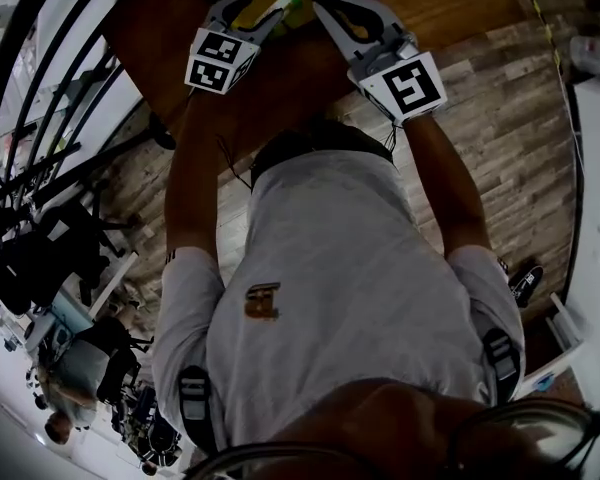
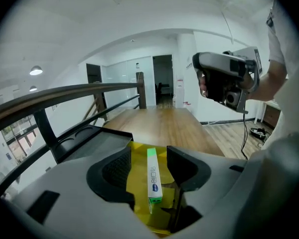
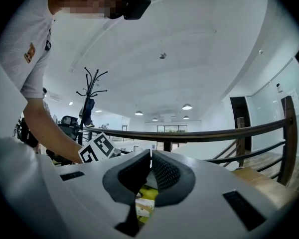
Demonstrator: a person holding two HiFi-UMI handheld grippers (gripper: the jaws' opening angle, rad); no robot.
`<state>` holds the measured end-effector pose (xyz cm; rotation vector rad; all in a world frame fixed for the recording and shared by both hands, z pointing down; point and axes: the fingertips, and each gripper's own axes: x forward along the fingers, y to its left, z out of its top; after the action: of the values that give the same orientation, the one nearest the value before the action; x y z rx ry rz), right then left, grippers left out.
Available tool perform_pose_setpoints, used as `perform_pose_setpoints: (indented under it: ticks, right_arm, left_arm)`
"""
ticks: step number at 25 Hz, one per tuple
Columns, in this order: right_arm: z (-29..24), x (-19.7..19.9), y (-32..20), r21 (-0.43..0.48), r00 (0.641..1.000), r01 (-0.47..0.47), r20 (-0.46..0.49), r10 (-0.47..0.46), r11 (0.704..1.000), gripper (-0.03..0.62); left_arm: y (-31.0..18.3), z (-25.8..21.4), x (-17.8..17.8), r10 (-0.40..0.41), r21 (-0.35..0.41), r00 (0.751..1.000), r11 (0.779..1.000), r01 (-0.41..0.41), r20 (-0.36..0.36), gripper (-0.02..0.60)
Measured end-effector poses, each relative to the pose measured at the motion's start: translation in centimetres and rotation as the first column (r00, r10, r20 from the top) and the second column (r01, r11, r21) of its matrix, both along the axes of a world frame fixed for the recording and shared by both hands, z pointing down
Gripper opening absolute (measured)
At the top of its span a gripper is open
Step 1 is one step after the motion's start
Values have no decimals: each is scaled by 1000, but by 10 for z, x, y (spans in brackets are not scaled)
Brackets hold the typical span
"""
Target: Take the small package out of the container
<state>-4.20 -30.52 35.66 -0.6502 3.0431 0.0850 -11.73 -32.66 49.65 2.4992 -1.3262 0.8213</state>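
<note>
**While the small box sits in its yellow tub, the left tongs straddle it**

Since the job is to lift the small box out, the left tongs [image 2: 148, 157] are where you would expect. They are poised over the tub with their jaws spread wide, one pad on either side of the box and neither touching it, so far as I can see. They grip nothing yet. That wide stance looks to me like the set-up for a pinch across the box's narrow sides.

The small box [image 2: 154, 176] — white with a green end — lies lengthwise between those jaws, inside the yellow tub [image 2: 138, 156], and points away across the wooden table [image 2: 164, 121]. Whether it rests flat on the bottom or leans on an edge I can't tell.

Over to the right, the right tongs [image 3: 151, 156] hang higher and off to the side. Their jaws are pressed nearly together with only a slit between them, and nothing is caught in it. My guess is that they are held clear to leave room — or ready to steady the tub if it lifts with the box.

Count: two tongs, one box, one tub, one table.
</note>
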Motion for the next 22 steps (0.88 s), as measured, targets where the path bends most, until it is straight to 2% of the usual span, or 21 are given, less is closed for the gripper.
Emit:
perform_pose_setpoints:
  ticks: [9, 17, 22]
  right_arm:
    - [14, 16, -22, -67, 998, 0, -60, -4, 998, 34]
    - [11, 10, -27, -21, 1000, -13, -23, 12, 1000, 34]
    - [16, 4, -30, -33, 999, -29, -37, 28, 999, 35]
  left_arm:
    - [-17, 43, 13, 50, -175, 993, 984, -30, 111, 245]
    - [-17, 66, 13, 100, -298, 986, 953, -56, 135, 245]
    - [-19, 74, 8, 113, -326, 983, 943, -61, 144, 245]
